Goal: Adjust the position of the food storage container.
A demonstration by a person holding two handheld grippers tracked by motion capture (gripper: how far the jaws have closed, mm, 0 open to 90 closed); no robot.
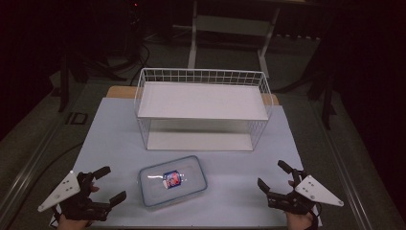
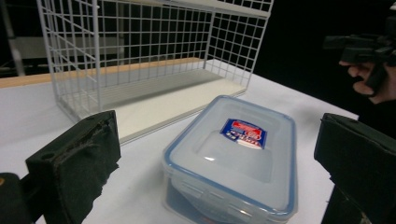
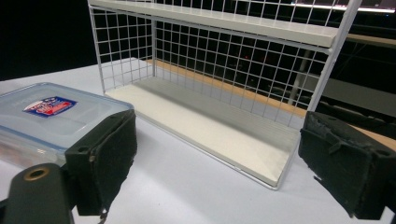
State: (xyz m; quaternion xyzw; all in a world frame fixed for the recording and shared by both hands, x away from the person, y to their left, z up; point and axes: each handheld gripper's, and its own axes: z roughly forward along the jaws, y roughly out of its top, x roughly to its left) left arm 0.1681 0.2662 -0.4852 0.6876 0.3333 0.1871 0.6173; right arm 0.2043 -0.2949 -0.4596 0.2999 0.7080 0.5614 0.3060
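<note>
A clear plastic food box with a blue-rimmed lid and a red and blue label lies flat on the table's front middle. Behind it stands a white wire rack with two shelves, both bare. My left gripper rests open at the front left, jaws pointing toward the box, nothing between them. My right gripper sits open at the front right, jaws aimed at the rack's lower shelf, with the box off to its left. The right gripper and a hand appear far off in the left gripper view.
A pale blue-white mat covers the tabletop, with a wooden edge at the back. Dark floor, cables and a frame's legs lie beyond the table. Bare mat separates the box from each gripper.
</note>
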